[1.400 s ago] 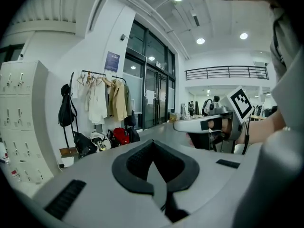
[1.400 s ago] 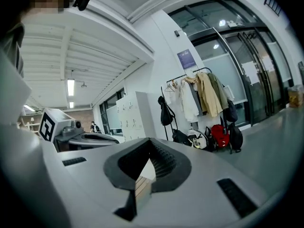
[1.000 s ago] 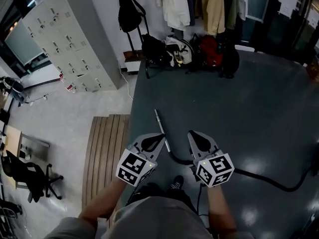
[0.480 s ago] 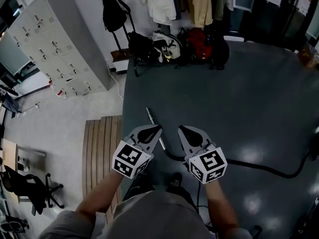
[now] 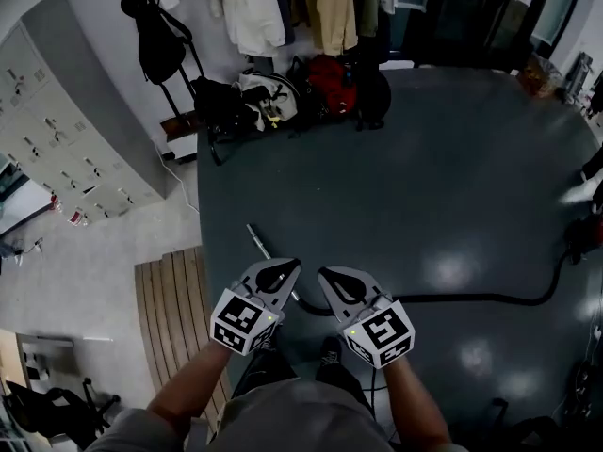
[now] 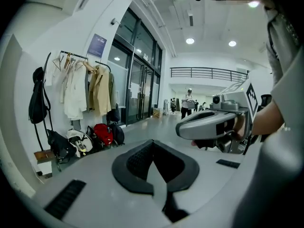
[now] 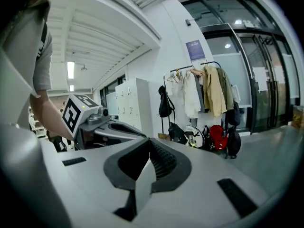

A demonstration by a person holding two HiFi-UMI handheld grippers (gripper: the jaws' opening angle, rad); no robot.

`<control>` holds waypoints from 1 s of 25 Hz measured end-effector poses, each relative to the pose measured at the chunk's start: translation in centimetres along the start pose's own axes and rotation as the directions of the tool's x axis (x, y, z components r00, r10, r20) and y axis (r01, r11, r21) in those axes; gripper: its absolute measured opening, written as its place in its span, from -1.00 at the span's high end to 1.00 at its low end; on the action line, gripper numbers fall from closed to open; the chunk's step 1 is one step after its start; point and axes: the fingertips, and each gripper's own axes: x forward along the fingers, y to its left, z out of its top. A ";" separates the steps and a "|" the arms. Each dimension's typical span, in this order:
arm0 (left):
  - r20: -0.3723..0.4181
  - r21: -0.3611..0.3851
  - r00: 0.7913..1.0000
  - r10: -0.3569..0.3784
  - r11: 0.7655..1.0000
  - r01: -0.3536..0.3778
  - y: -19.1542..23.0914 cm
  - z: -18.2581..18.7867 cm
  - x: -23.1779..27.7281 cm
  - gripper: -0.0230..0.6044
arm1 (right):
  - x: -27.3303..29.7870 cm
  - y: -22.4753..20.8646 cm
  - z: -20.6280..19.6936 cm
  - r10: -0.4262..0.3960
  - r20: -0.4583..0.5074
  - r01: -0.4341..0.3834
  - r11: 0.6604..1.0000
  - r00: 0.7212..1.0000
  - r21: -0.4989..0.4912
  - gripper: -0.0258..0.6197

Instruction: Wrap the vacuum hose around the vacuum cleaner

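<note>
A black vacuum hose (image 5: 471,298) lies on the dark floor; it runs right from just beyond my grippers and curves up toward a dark shape (image 5: 582,238) at the right edge. A metal wand (image 5: 261,243) lies aslant in front of the left gripper and joins the hose there. My left gripper (image 5: 293,265) and right gripper (image 5: 323,273) hover side by side above that joint, both shut and empty. The left gripper view shows its own closed jaws (image 6: 153,142) with the right gripper (image 6: 213,123) beside them. The right gripper view shows its closed jaws (image 7: 149,140) and the left gripper (image 7: 107,126).
A coat rack with jackets (image 5: 283,8) stands at the back, with several bags (image 5: 273,97) on the floor under it. Grey lockers (image 5: 47,130) line the left wall. A wooden slat platform (image 5: 170,318) lies left of my feet. Glass doors (image 6: 137,89) are behind the rack.
The head view has swung right and down, so the bags and lockers slid left. Both grippers sank and drew closer together over the wand and hose. Their jaws stayed shut.
</note>
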 end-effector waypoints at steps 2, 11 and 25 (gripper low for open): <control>-0.009 0.001 1.000 -0.003 1.000 0.003 1.1 -0.7 0.5 0.90 | 0.9 -0.2 -0.4 -0.019 -0.031 0.019 1.000 0.999 0.006 0.90; -0.143 -0.052 0.990 -0.002 0.999 -0.006 7.6 -10.0 4.7 0.90 | 7.6 -4.2 -9.7 -0.074 -0.182 0.097 0.988 0.981 0.121 0.90; -0.386 -0.127 0.912 -0.143 0.987 0.101 11.3 -40.5 13.1 0.90 | 18.4 -7.9 -45.0 -0.043 -0.503 0.127 0.983 0.863 0.134 0.62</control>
